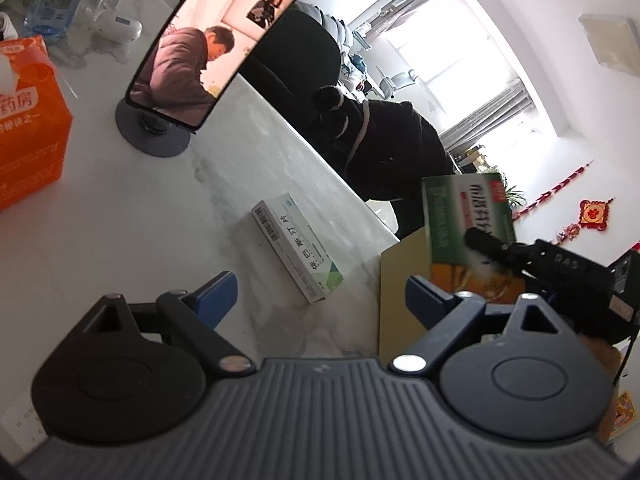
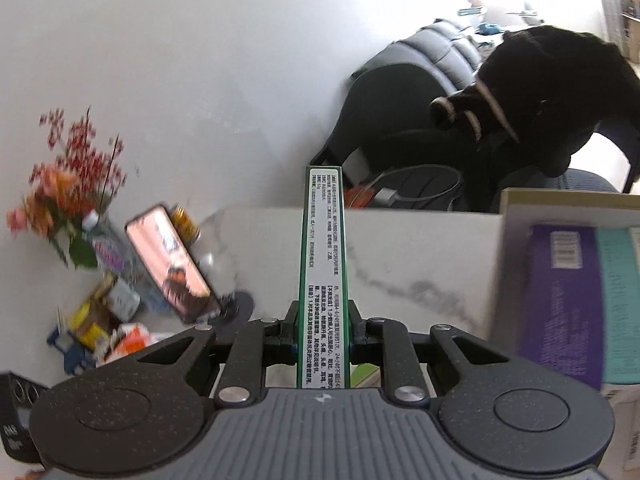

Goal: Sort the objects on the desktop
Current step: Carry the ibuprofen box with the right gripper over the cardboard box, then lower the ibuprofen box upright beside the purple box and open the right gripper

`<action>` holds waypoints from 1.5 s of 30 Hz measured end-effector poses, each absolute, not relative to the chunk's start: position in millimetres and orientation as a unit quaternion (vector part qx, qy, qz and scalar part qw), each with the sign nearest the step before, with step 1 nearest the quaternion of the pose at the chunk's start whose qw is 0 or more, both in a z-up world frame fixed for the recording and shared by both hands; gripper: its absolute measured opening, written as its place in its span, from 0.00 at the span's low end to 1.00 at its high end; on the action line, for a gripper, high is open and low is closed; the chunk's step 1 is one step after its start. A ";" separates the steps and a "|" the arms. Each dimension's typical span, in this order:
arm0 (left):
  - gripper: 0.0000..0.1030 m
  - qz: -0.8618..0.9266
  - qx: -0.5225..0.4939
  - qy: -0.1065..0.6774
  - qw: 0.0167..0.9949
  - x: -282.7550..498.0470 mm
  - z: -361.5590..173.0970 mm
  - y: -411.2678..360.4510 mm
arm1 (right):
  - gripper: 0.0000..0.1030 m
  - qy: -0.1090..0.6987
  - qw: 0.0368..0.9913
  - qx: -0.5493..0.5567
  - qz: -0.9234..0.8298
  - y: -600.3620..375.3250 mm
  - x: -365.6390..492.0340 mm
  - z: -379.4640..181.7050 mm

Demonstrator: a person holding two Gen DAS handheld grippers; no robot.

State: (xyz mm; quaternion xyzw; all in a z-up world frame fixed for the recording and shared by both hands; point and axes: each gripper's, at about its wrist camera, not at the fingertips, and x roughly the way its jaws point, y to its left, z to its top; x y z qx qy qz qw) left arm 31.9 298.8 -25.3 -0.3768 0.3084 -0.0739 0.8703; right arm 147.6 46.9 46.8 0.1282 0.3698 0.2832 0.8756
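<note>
The work surface is a white marble-pattern table (image 1: pixel 132 216) in a bright room with a white wall and a window behind it. The landmark is the brown carton (image 2: pixel 516 216) at the table's edge; in the right wrist view it holds a purple box (image 2: pixel 564 300) and a teal box (image 2: pixel 618 304) lying side by side. The right gripper (image 2: pixel 323 332) is clenched on a green box (image 2: pixel 323 264), pads pressing its two broad faces. The narrow printed side faces the camera, and the long axis runs straight forward along the fingers, away from the camera. The green box is held in the air just left of the carton in this view. In the left wrist view the green box (image 1: pixel 468 216) stands tilted above the carton (image 1: pixel 400 288), with the right gripper (image 1: pixel 492 248) gripping its lower part. The left gripper (image 1: pixel 316 292) is released, jaws wide apart and holding nothing. A white box (image 1: pixel 298 248) lies flat on the table just beside the carton, between the blue fingertips (image 1: pixel 218 292), its long axis running diagonally away from the camera. Farther from the carton stand a phone (image 1: pixel 216 40) on a round stand and an orange tissue box (image 1: pixel 28 128).
</note>
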 end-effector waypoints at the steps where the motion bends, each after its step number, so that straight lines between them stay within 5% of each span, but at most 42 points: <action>1: 0.89 -0.076 -0.376 0.309 0.870 32.6 -25.3 297.0 | 0.21 0.368 0.876 0.137 0.280 40.9 148.6 48.0; 22: 0.89 -0.092 -0.358 0.319 0.873 41.1 -17.9 274.9 | 0.21 0.338 0.900 0.218 0.169 -51.3 164.1 40.6; 45: 0.89 -0.087 -0.357 0.321 0.873 36.6 -17.9 278.4 | 0.22 0.373 0.898 0.205 0.114 -25.4 186.5 1.2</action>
